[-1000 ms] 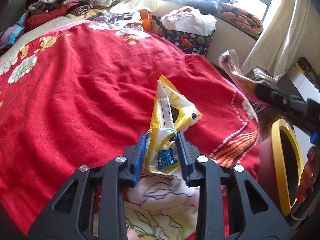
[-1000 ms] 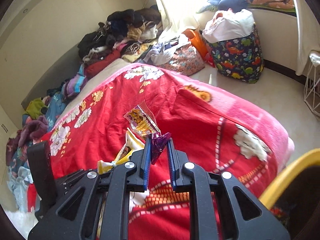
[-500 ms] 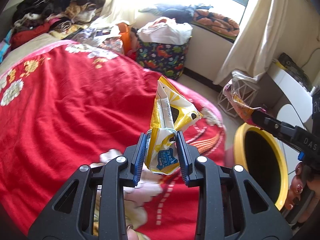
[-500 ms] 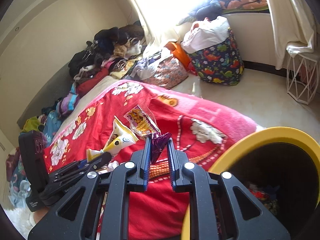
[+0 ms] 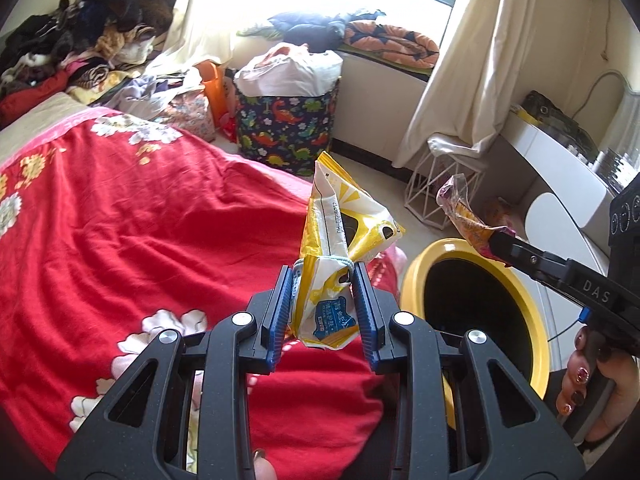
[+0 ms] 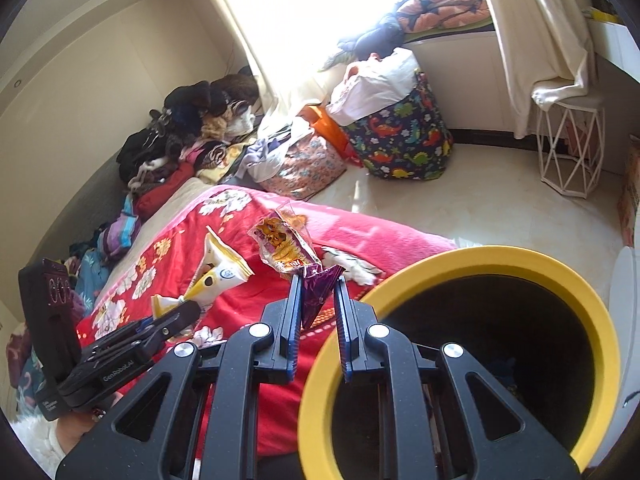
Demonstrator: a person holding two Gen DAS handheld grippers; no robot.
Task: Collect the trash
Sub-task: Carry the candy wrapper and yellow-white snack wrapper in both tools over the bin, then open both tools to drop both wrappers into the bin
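Beside bed's [image 5: 120, 220] corner, your left tool [image 5: 323, 300] pinches yellow wrapper [image 5: 340, 240]; right tool [image 6: 318, 312] pinches purple wrapper [image 6: 316, 284] near yellow bin [image 6: 460, 264].

The yellow snack bag [image 5: 340, 248] is glossy crinkled plastic film, creased and catching the light. The purple wrapper [image 6: 288, 248] at frame centre of the right wrist view is clear, shiny film with a printed foil end. The left gripper [image 5: 324, 300], low in the left wrist view, is matt black, finely grained plastic with ribbed blue pads and bright metal screw heads. The red blanket [image 5: 140, 232] on the left is soft, matt woven cloth, wrinkled. The bin [image 6: 520, 256] at lower right has a smooth, satin yellow plastic rim. The dinosaur basket [image 5: 284, 128] looks like printed fabric; the stand [image 6: 568, 152] is white-painted wire.
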